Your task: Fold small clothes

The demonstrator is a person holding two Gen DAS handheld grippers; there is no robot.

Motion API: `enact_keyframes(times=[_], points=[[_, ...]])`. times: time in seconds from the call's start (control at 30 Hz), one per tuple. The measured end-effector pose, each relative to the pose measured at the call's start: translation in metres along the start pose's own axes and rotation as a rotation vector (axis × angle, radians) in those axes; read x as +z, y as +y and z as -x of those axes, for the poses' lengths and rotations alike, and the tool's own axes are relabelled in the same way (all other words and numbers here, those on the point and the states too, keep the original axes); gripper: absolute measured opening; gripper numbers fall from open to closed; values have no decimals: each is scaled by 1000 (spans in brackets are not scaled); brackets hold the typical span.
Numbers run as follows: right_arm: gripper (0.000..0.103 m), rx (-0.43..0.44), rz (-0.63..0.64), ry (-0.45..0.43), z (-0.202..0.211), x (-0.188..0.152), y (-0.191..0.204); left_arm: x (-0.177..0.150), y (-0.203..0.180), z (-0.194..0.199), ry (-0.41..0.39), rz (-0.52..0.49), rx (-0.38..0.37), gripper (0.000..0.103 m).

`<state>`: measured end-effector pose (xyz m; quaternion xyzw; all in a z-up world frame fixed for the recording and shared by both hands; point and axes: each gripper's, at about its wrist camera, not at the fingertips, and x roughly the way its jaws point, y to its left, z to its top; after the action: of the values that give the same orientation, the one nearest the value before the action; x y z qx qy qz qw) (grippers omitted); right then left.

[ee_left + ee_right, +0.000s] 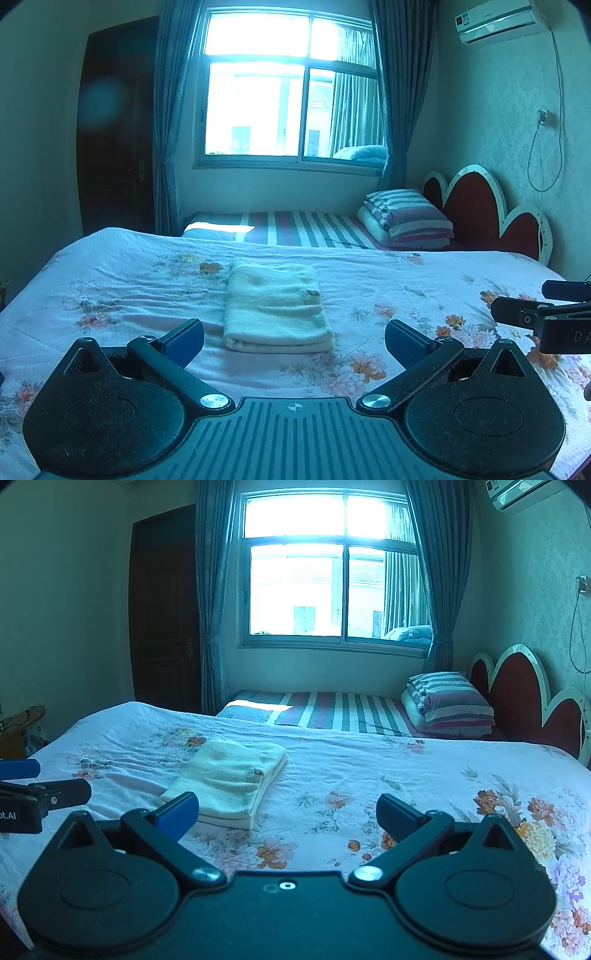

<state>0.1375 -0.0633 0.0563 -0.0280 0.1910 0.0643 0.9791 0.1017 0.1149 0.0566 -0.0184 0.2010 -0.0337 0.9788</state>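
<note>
A: Right, status? Where's the garment relative to my tongs?

B: Cream folded garment (275, 308) lies flat on the floral bedspread (388, 288), already a compact stack. It sits dead ahead of my left tongs (294, 336), centred between the spread fingers, near edge just beyond the tips. Not touching.

A: And the right side?

B: From my right tongs (287, 814) it lies ahead and off to the left, nearest corner just beside the left finger (177, 808). Right tongs point mostly at bare bedspread.

A: Jaw state?

B: Both pairs wide apart, nothing held.

A: Long axis?

B: Runs away from me toward the window (291, 88), short edge facing the left tongs. In the right view it reads diagonal, near-left to far-right.

A: So which one leads?

B: Left, I'd judge. It's square-on and nearer. Right would need to shift left first. Looks folded already, so maybe only a tidy-up or set-aside remains.
</note>
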Motion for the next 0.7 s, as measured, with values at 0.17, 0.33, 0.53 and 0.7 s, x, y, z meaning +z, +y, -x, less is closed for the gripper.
enact_keyframes(times=[0.17, 0.33, 0.53, 0.7], points=[[103, 1, 1, 0, 0, 0, -1, -1, -1, 0, -1, -4, 3, 103], [103, -1, 1, 3, -1, 0, 0, -1, -2, -1, 5, -8, 1, 103], [103, 0, 0, 1, -2, 0, -1, -4, -4, 0, -6, -19, -1, 103], [103, 2, 4, 4, -2, 0, -1, -3, 0, 3, -15, -5, 0, 103]])
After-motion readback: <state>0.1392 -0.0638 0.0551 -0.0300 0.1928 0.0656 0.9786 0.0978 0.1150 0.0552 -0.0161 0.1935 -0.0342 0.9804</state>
